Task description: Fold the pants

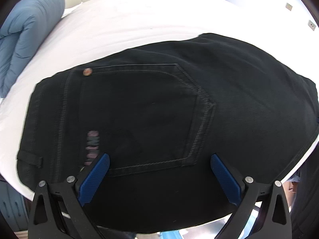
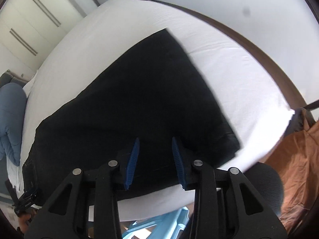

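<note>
Black denim pants [image 1: 229, 99] lie flat on a white bed sheet [image 1: 119, 20], back pocket [image 1: 143, 115] facing up, waistband at the left. My left gripper [image 1: 159, 157] hovers over the near edge of the pocket, its blue pads wide apart and empty. In the right wrist view the same pants [image 2: 139, 99] spread as a folded dark slab toward the far corner. My right gripper [image 2: 155, 141] is above their near edge, jaws partly open with nothing between them.
A rolled blue duvet [image 1: 26, 39] lies at the bed's left end. A brown bed frame [image 2: 259, 51] runs along the far side. An orange-brown cloth [image 2: 295, 169] hangs at right. A light blue stool [image 2: 159, 223] stands below the mattress edge. Wardrobe doors [image 2: 30, 29] stand behind.
</note>
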`<action>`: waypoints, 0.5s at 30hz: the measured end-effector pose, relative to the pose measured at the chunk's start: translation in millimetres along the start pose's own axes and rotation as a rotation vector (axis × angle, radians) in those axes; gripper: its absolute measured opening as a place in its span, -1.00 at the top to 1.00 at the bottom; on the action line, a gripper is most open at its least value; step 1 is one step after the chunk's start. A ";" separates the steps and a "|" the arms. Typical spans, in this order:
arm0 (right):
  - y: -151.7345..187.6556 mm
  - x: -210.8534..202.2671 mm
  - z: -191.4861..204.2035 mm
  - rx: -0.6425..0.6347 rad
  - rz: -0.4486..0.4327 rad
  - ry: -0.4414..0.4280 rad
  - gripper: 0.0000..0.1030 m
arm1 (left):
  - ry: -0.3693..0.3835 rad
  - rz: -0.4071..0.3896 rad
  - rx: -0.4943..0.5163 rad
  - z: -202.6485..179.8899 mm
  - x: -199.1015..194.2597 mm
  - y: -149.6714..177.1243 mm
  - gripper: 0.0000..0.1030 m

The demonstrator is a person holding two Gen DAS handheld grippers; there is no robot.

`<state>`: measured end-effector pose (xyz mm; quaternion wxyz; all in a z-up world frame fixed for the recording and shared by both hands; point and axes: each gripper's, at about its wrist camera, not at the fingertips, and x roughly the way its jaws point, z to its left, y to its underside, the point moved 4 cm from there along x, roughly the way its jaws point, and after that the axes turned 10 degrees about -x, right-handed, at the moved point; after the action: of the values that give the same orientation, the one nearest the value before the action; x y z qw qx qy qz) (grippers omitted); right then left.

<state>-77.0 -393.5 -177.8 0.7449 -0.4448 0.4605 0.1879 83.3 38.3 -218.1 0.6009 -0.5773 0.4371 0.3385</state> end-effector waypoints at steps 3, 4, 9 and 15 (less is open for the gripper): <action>-14.7 -17.6 -12.5 0.034 -0.009 0.080 0.30 | 0.050 -0.035 -0.049 11.8 -15.6 -5.2 -0.87; -22.1 -22.9 -4.1 0.008 -0.024 0.102 0.29 | 0.067 -0.057 -0.062 16.3 -21.4 -9.2 -0.87; -55.5 -13.7 135.7 -0.239 -0.033 -0.251 0.29 | 0.054 -0.078 -0.130 50.0 -10.0 -29.6 -0.87; -55.2 44.1 345.7 -0.506 0.098 -0.593 0.29 | 0.060 -0.062 -0.184 90.1 8.0 -32.1 -0.63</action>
<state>162.8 -139.8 -126.1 0.7026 -0.5181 0.1850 0.4513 127.8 123.3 -217.0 0.5423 -0.6530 0.4039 0.3410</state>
